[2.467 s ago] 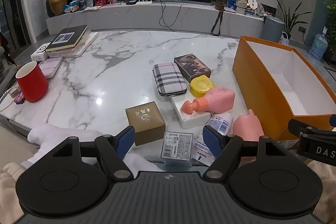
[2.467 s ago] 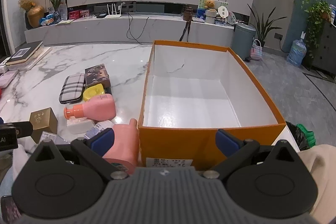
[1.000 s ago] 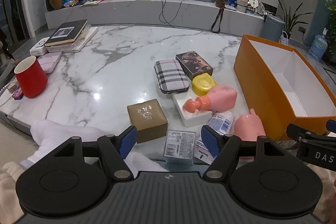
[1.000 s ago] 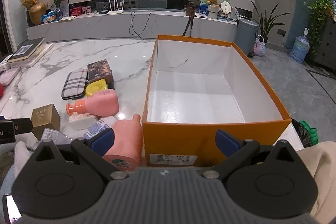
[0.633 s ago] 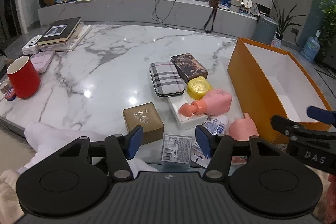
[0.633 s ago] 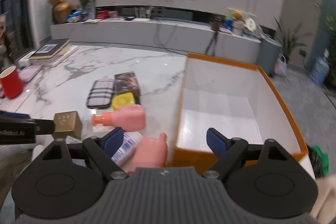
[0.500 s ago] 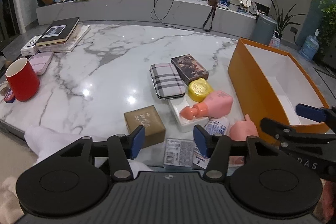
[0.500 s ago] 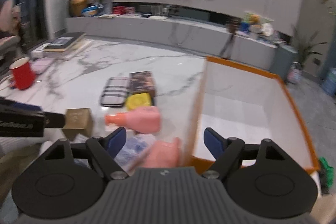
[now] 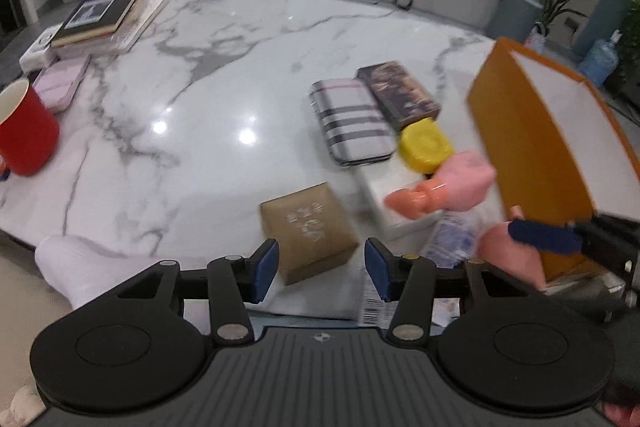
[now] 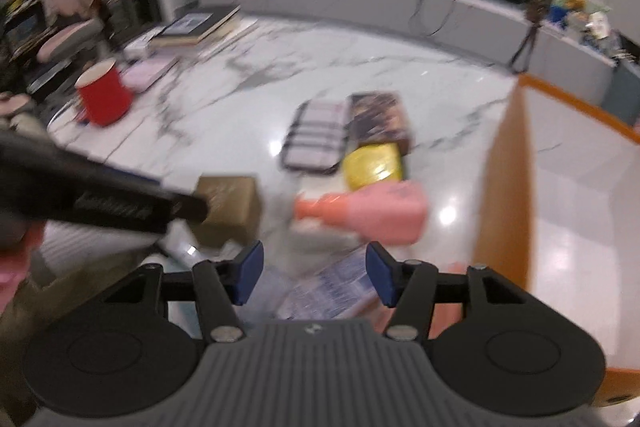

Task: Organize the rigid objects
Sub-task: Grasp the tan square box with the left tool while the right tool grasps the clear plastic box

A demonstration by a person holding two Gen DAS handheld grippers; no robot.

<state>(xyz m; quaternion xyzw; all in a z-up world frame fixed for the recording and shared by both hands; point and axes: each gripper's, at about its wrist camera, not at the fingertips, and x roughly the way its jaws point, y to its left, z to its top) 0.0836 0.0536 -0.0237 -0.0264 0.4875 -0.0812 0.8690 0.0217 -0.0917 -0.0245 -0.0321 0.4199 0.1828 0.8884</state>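
- Left gripper (image 9: 320, 273): jaws partly apart, nothing between the pads; brown box (image 9: 309, 231) lies just beyond them.
- Right gripper (image 10: 315, 277): jaws closing, empty — view blurred.
- Pink bottle (image 10: 370, 215), yellow tin (image 10: 374, 165), plaid case (image 9: 352, 121) on marble table (image 9: 208, 95), beside orange box (image 9: 528, 151).

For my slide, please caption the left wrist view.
Left hand-held gripper, open, near a brown box beside an orange box.

left wrist: looked down over marble table (image 9: 200, 99), close | right wrist: same, blurred | shared: brown box (image 9: 308, 231) (image 10: 230, 207), orange box (image 9: 520, 131) (image 10: 504, 179)
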